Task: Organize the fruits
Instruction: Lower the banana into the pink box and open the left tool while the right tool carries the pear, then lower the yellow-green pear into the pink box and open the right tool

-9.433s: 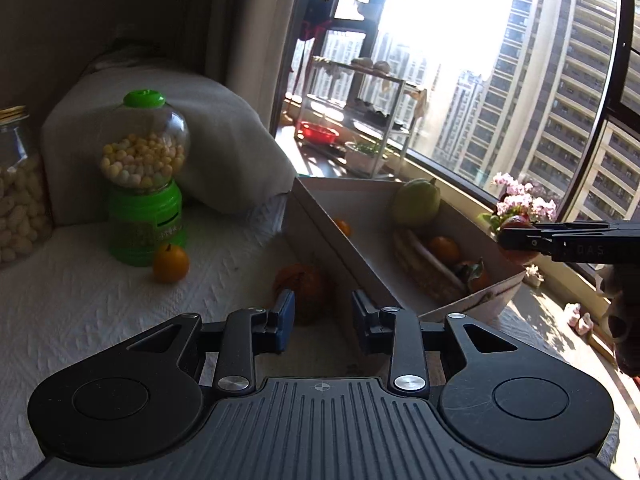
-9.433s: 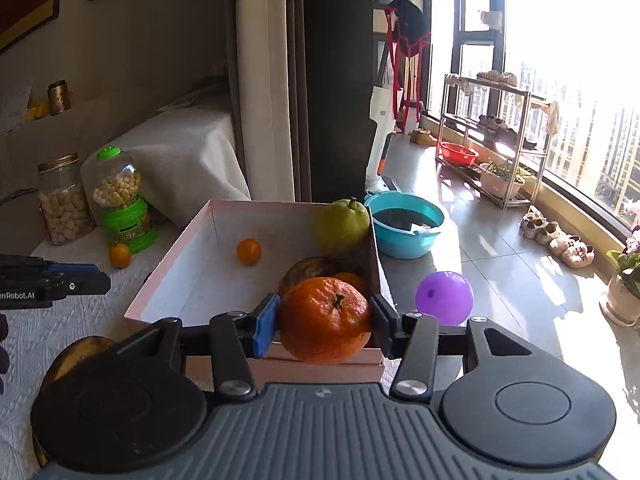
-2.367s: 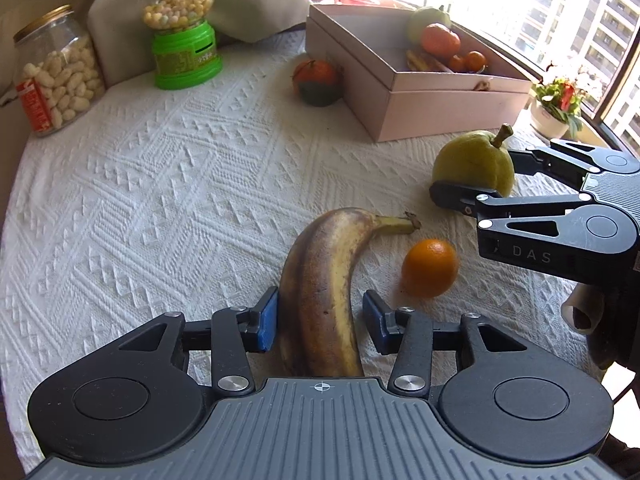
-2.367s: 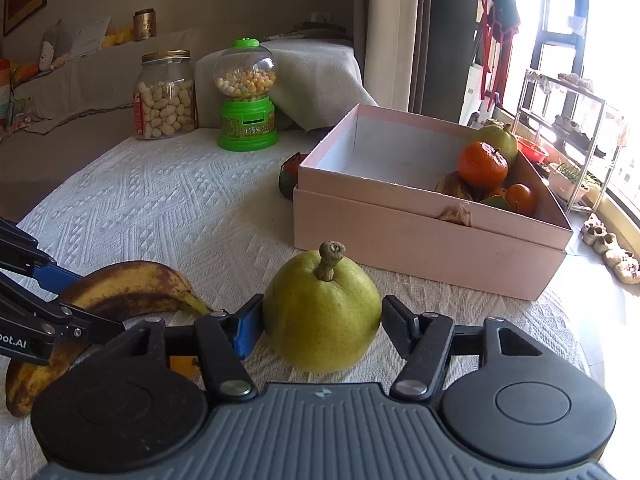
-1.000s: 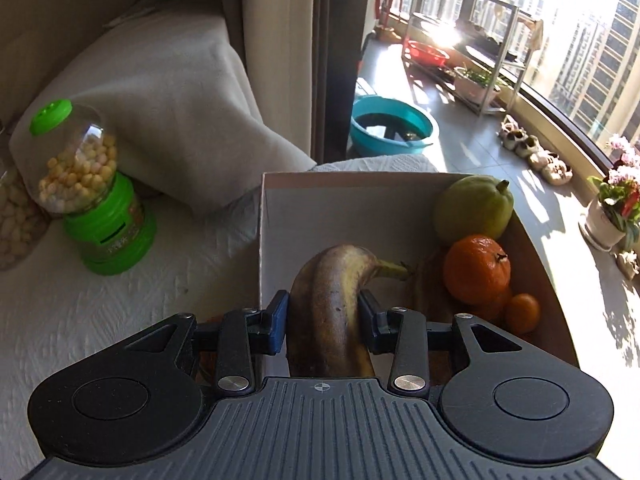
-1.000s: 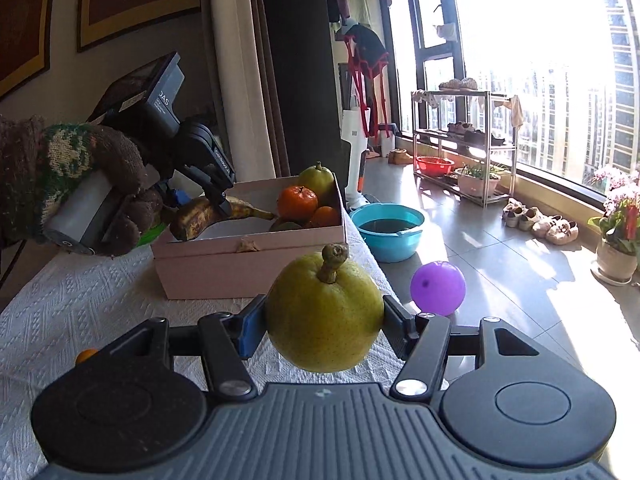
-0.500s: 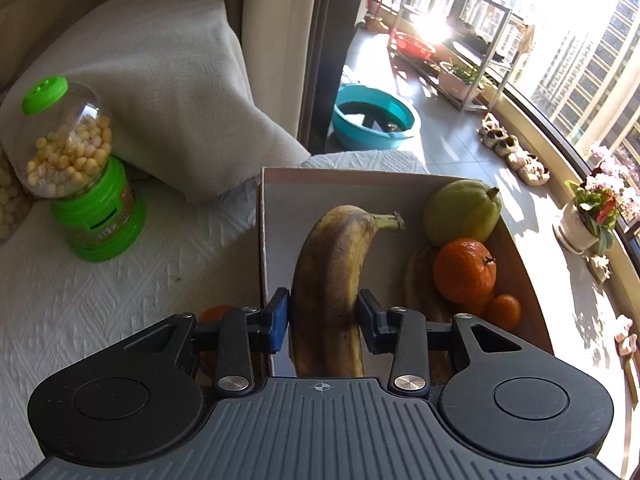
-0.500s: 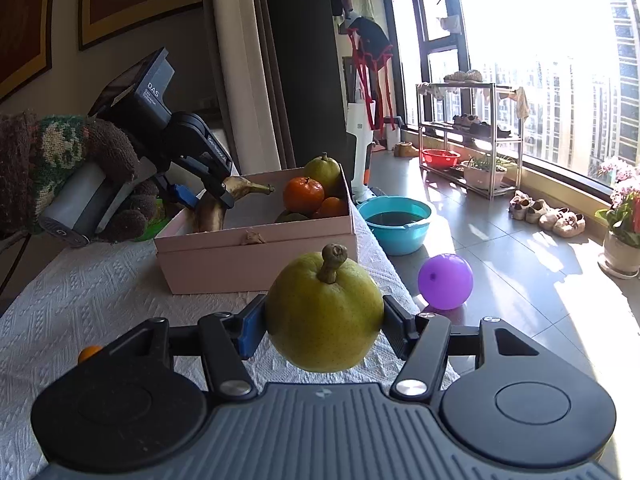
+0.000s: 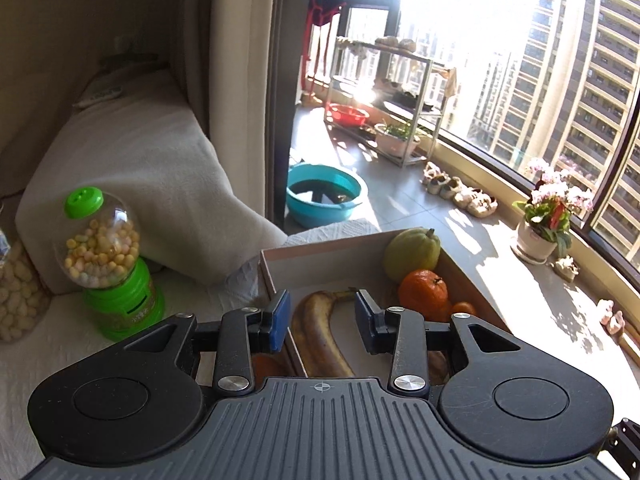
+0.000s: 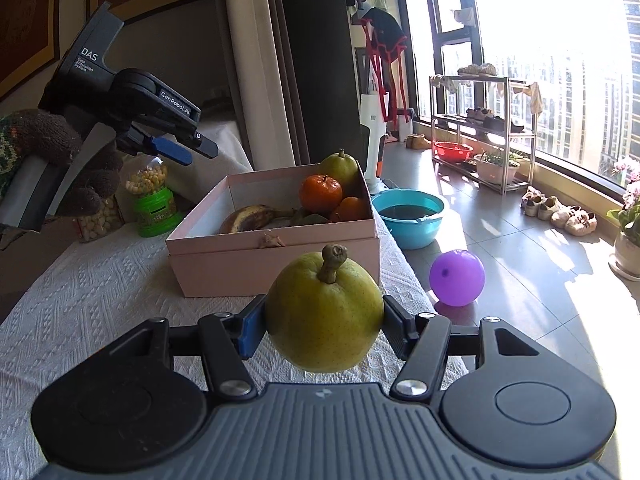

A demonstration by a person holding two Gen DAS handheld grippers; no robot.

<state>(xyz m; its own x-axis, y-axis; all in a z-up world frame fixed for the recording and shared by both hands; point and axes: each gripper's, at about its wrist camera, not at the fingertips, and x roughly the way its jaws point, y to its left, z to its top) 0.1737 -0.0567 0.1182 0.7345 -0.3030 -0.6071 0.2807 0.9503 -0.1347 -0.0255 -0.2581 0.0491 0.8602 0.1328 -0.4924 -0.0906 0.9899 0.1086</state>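
Sunlight poured through tall windows onto a tiled floor and a table under a white woven cloth (image 10: 100, 300). At the left edge of the left wrist view sat a jar of pale snacks (image 9: 16, 300), then a green candy dispenser (image 9: 108, 264) with a clear globe. Low in the centre, the left gripper (image 9: 322, 318) hung above a pink box (image 9: 272, 268); its blue-padded jaws were closing but stood apart with nothing between them, and the spotted banana (image 9: 320, 332) lay below them on the box floor, free of the pads. Right of the banana, in the far right corner of the box, a green pear (image 9: 412, 254) sat behind a large orange (image 9: 422, 294), with a smaller one (image 9: 464, 308) partly hidden beside it. Beyond the box, on the floor, stood a teal basin (image 9: 326, 198), and at the right a pot of pink flowers (image 9: 548, 216).

In the right wrist view, a gloved hand (image 10: 52, 160) at the upper left held that empty gripper above the table, left of the box. The box occupied the middle of the frame. In the lower centre, the right gripper (image 10: 322, 328) was clamped on a yellow-green pear (image 10: 324, 312), stem up, lifted clear of the cloth and well short of the box. A purple ball (image 10: 456, 278) lay on the floor at right.
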